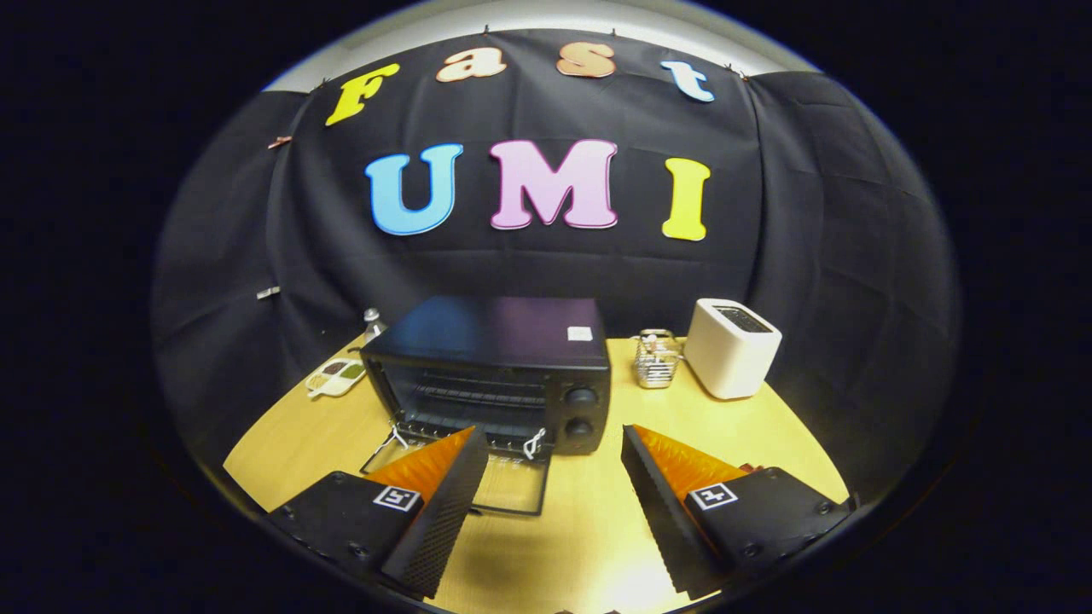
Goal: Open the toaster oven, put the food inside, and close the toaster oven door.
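Both fingers [444,503] of the gripper [554,443] stand spread wide, holding nothing, above the table [589,520]. Just ahead sits the oven [503,358], its door [503,482] dropped flat open. Beyond, right, stands a toaster [732,347].

The handheld two-finger gripper [554,443] has two wedge-shaped fingers [448,503] — black ribbed inner pads with orange ridged upper faces. Each finger mounts on a black block fixed with dark screws and carries a square black-and-white fiducial marker [397,498] on top.
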Tool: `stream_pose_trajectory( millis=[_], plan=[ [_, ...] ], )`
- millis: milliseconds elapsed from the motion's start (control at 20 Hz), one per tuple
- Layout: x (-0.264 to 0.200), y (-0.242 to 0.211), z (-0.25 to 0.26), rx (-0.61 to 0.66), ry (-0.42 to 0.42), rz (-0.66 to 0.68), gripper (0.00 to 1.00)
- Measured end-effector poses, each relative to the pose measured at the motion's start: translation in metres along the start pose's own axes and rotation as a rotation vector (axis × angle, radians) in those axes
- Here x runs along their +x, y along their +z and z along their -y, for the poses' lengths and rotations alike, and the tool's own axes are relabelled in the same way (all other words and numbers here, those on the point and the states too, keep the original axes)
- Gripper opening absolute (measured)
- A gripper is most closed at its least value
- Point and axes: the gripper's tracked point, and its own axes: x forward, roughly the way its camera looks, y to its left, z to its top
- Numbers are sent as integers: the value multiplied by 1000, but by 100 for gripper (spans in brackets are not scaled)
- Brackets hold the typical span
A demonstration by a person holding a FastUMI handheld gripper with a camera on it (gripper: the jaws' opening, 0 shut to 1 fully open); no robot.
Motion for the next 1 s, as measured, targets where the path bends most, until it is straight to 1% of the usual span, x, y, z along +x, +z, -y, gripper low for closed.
stream_pose_trajectory(
  millis=[150,350,450,500,600,800,1000],
  plan=[
    [4,13,37,27,-7,-1,98],
    [16,18,88,34,14,-33,97],
    [21,16,111,76,33,-61,97],
    [21,8,119,109,57,-99,97],
    [26,-8,132,162,113,-176,99],
    [39,-36,176,195,124,-252,99],
    [51,-76,201,232,148,-352,99]
  ],
)
